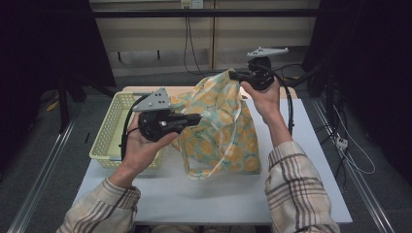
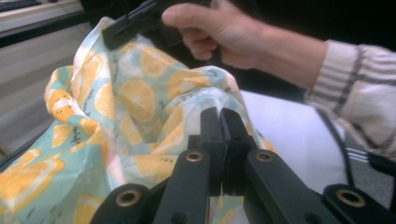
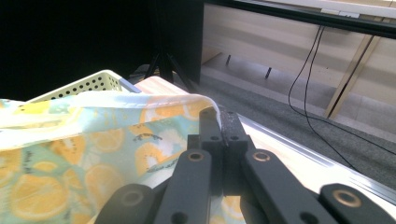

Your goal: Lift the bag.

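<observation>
A cloth bag (image 1: 221, 128) printed with orange slices on pale green hangs above the white table (image 1: 301, 194), held up at two spots. My left gripper (image 1: 198, 117) is shut on the bag's left edge; in the left gripper view its jaws (image 2: 222, 114) pinch a fold of the bag (image 2: 135, 107). My right gripper (image 1: 232, 74) is raised at the back and shut on the bag's top rim. In the right gripper view the jaws (image 3: 219, 116) clamp the white hem of the bag (image 3: 93, 140). The bag's white handle loops down to the table.
A pale yellow perforated basket (image 1: 111, 133) stands on the table's left side, behind my left hand, and its rim (image 3: 88, 83) appears in the right gripper view. Cables hang along the back wall. Dark stands flank the table.
</observation>
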